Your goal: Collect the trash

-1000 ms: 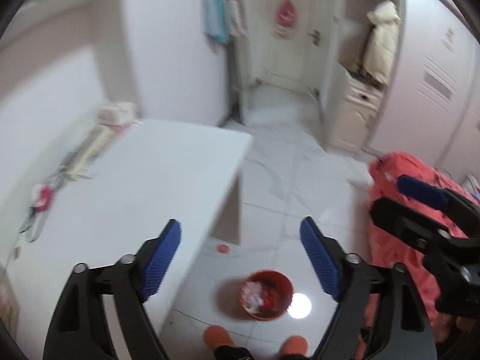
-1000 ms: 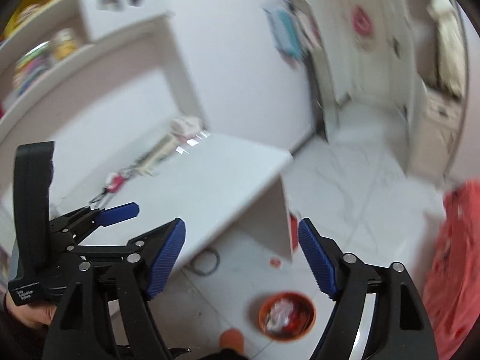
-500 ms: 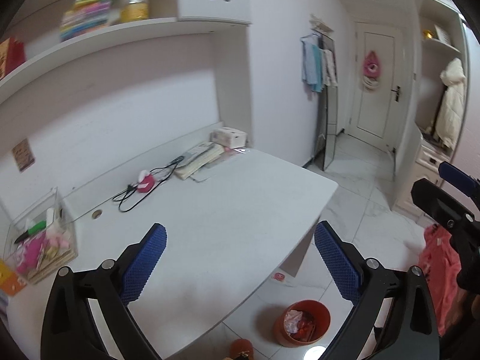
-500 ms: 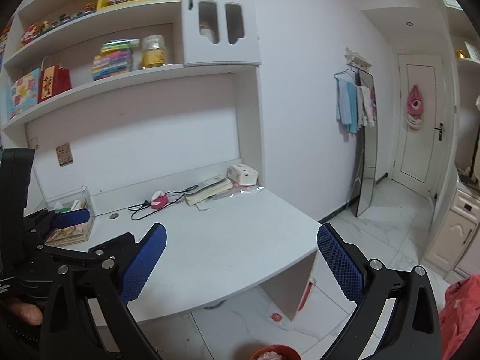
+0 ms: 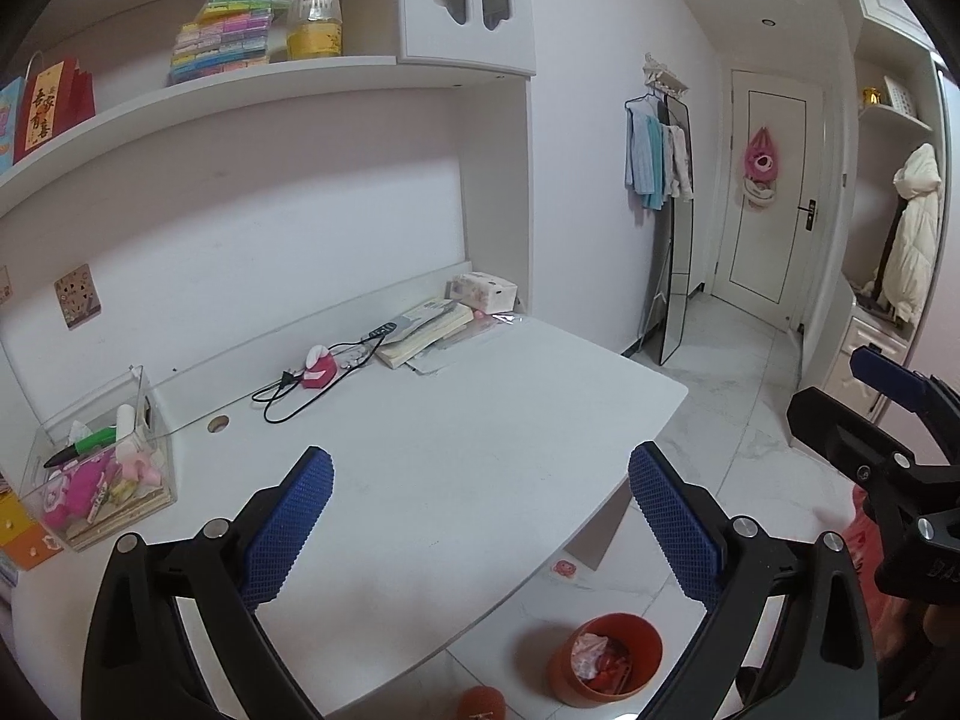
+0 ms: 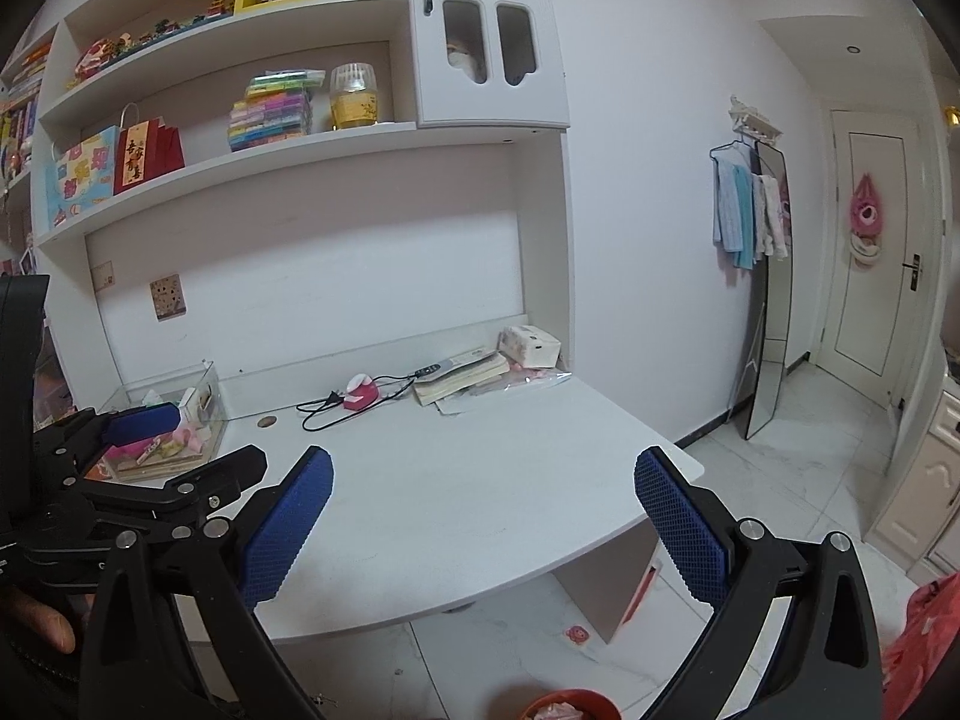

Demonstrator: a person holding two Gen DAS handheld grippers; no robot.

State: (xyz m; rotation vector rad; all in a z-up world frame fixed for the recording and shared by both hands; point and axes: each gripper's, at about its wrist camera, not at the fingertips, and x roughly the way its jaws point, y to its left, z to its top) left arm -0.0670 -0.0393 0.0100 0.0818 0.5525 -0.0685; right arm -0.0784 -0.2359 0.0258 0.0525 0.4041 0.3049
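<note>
On floor, orange bin (image 5: pixel 606 660) holding wrappers, left gripper (image 5: pixel 480 525) and right gripper (image 6: pixel 483 525) spread wide, empty.

Orange bin (image 6: pixel 567 705) cut by bottom edge, cabinet contents behind glass (image 6: pixel 474 54) unclear

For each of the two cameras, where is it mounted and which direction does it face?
Left wrist: on the left hand-held gripper, looking down over the white desk; the right hand-held gripper shows at the right edge.
Right wrist: on the right hand-held gripper, facing desk and shelves; the left gripper shows at left.
Both share the desk and the orange bin.
</note>
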